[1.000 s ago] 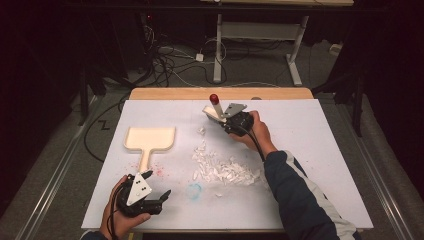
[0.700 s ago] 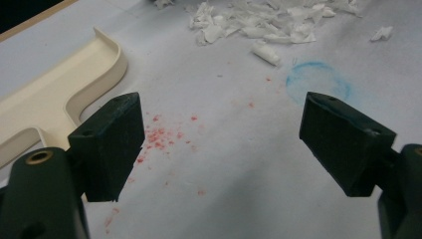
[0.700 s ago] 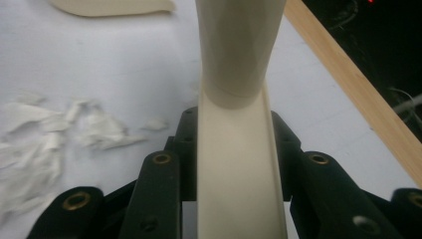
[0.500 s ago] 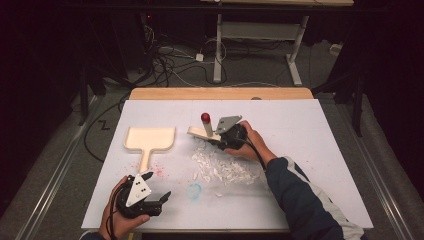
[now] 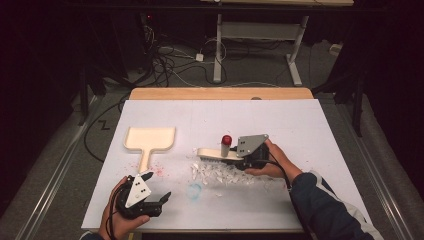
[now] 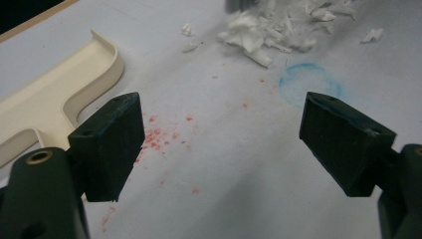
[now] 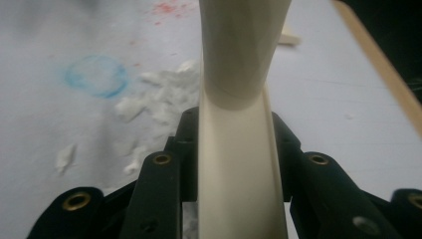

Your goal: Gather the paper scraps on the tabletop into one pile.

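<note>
Brush (image 5: 216,154), clamped by its cream handle in the right gripper (image 5: 239,159), should sweep low and left, herding the paper scraps (image 5: 225,174) toward the far-left dustpan (image 5: 149,140), while the left gripper (image 5: 156,199) waits wide open.

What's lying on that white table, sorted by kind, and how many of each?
Cream dustpans: 1
Cream brushes, held by the right gripper: 1
Piles of white paper scraps: 1
Blue ring marks on the table sheet: 1
Patches of red specks: 1
Hand-held grippers, counting the left gripper with its fingers apart: 2
Total: 7
</note>
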`<state>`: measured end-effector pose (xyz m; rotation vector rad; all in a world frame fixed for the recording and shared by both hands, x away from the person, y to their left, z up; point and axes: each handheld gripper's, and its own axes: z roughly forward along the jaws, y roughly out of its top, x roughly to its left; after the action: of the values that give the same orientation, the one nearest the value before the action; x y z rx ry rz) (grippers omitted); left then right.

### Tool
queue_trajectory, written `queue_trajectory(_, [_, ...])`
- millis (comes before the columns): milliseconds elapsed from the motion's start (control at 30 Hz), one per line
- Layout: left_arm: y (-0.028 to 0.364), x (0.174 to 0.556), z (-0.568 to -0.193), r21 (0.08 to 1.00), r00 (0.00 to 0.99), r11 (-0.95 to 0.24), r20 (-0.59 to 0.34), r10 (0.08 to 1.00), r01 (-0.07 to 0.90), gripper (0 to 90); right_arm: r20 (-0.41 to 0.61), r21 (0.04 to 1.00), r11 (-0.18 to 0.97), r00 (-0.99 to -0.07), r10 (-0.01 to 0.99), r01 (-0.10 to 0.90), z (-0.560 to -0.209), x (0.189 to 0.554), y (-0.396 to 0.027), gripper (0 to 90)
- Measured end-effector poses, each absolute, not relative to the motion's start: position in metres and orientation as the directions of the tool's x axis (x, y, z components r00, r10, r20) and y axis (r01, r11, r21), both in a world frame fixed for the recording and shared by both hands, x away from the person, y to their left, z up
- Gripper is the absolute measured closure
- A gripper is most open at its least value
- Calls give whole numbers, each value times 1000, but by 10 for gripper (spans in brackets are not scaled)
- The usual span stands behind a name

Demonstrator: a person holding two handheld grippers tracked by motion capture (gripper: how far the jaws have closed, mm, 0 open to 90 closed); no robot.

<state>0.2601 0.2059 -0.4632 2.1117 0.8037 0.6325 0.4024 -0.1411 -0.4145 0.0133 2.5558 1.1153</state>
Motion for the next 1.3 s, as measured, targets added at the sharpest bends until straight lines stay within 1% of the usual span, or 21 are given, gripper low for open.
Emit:
queue_trajectory(67, [206,261,-463,798,679,-504,170,714,330,171,-326,733,671,-924,199,-115,-408,412,-143,682])
queue_trajectory(133, [206,262,-463,800,680,-500,165,715,332,171,-315,752,655,-914,254,-78,-404,426,-143,683])
queue_trajectory(233, [205,263,-463,801,680,-497,161,715,333,171,-338,749,661,-883,325,-43,-403,446,-139,682])
queue_trajectory(367, [204,264,-464,797,688,-504,161,708,332,171,-353,740,672,-834,424,28,-408,477,-127,683])
queue_trajectory(500, [203,264,-465,798,693,-505,158,703,329,171,-370,716,691,-787,494,97,-422,502,-115,682])
queue_trajectory(600, [203,264,-466,796,695,-506,156,702,332,171,-376,701,700,-761,528,139,-433,514,-109,683])
queue_trajectory(667, [204,263,-466,799,696,-503,154,702,330,171,-376,710,689,-748,546,145,-439,520,-104,683])
queue_trajectory(733, [203,263,-465,797,697,-507,158,700,328,171,-340,738,653,-742,577,170,-441,523,-98,683])
queue_trajectory(800, [204,262,-465,796,700,-509,158,697,327,171,-360,735,662,-742,566,148,-444,524,-90,683])
queue_trajectory(1000, [206,261,-466,796,702,-510,156,695,327,171,-320,705,698,-820,475,130,-449,518,-76,678])
queue_trajectory(1100, [206,260,-466,795,702,-509,155,695,329,171,-291,701,706,-861,418,105,-447,510,-81,676])
queue_trajectory(1200, [206,259,-466,792,706,-516,159,690,326,171,-263,701,711,-905,335,60,-445,498,-91,672])
queue_trajectory(1300, [205,259,-466,792,707,-516,156,690,328,172,-252,698,716,-934,255,7,-443,477,-102,670])
